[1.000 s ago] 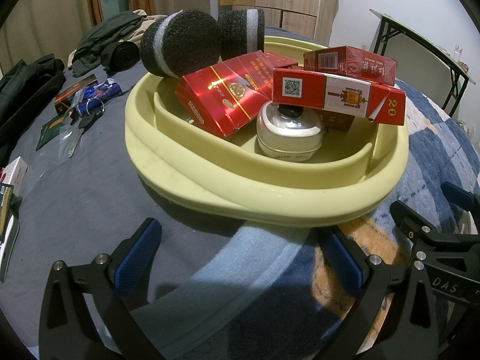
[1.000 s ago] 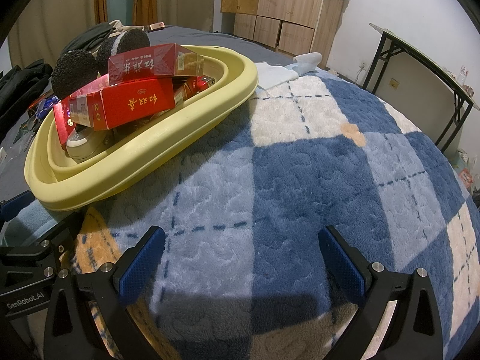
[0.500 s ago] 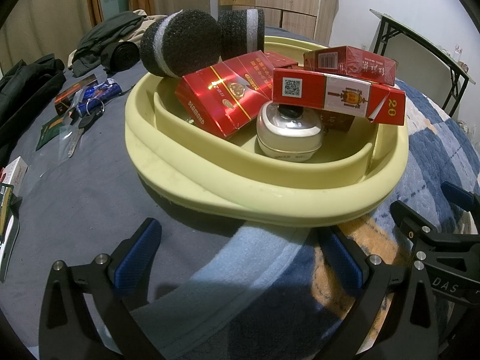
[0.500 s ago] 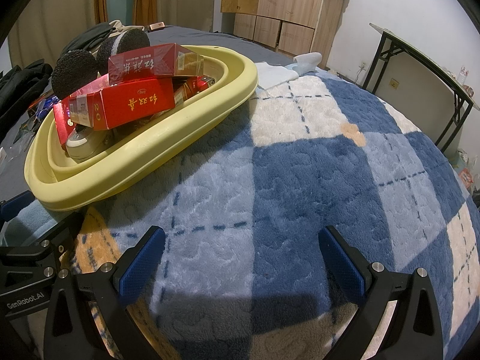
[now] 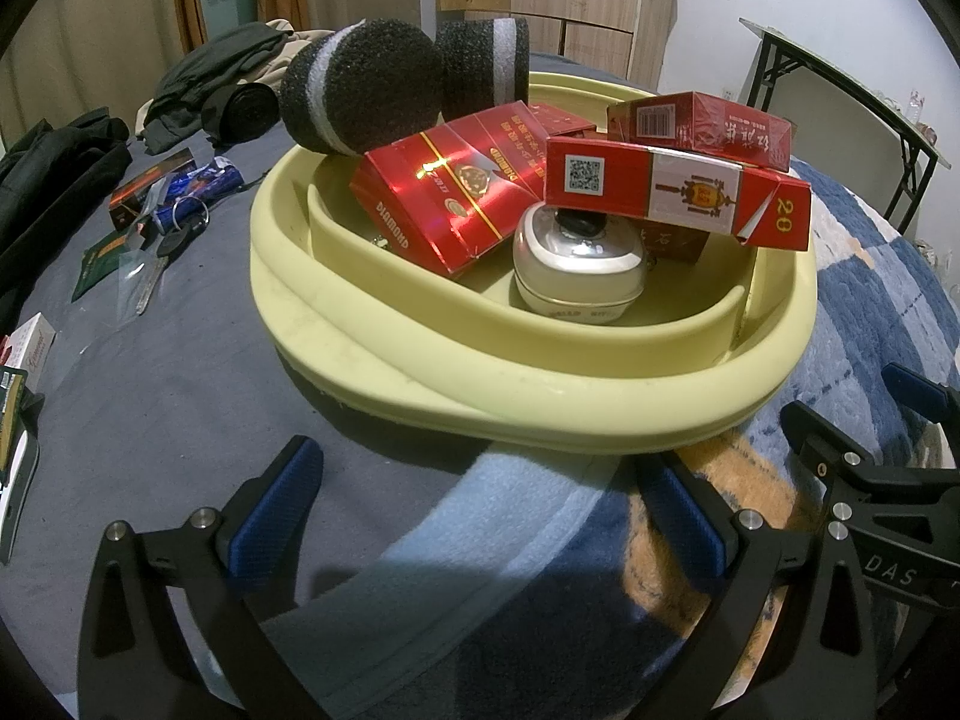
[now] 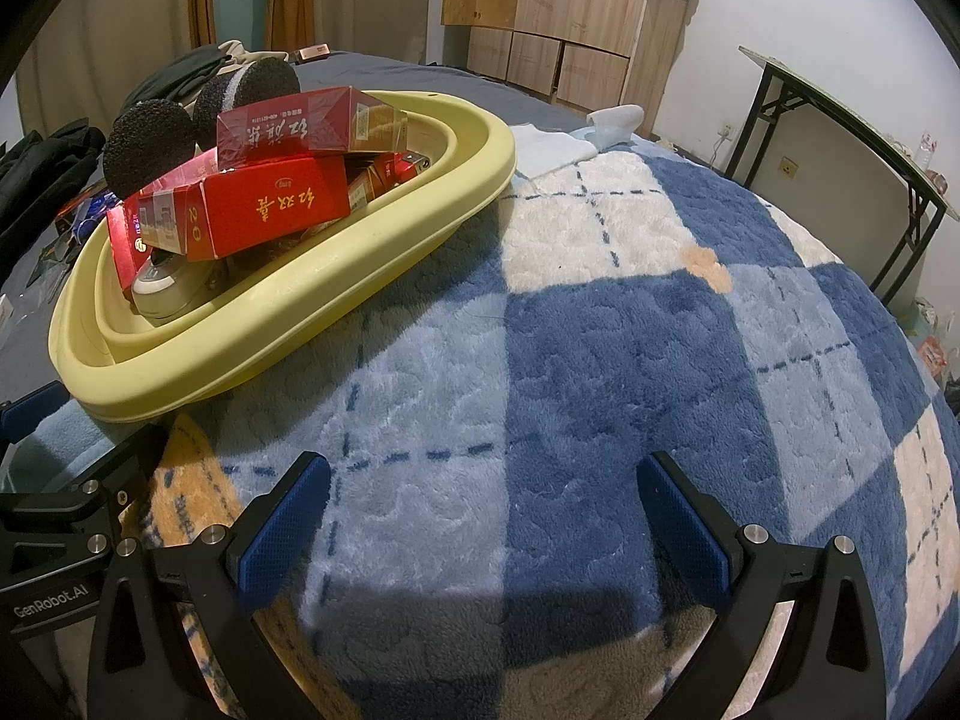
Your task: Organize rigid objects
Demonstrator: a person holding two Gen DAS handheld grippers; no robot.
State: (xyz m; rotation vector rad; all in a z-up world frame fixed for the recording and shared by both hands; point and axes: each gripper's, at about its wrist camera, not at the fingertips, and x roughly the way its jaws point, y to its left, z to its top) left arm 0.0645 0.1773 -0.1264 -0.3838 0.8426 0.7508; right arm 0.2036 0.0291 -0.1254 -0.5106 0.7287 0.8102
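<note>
A pale yellow basin (image 5: 540,402) (image 6: 312,294) sits on the bed and holds several red cigarette boxes (image 5: 456,192) (image 6: 264,204), a white rounded case (image 5: 579,276) and two black foam rollers (image 5: 360,96). My left gripper (image 5: 480,510) is open and empty, just in front of the basin's near rim. My right gripper (image 6: 480,516) is open and empty over the blue plaid blanket (image 6: 630,360), to the right of the basin.
Loose items lie on the grey sheet left of the basin: a small red box (image 5: 150,186), keys (image 5: 174,240), packets and a white box (image 5: 30,348). Dark clothes (image 5: 210,84) are piled behind. A folding table (image 6: 840,138) stands at the right.
</note>
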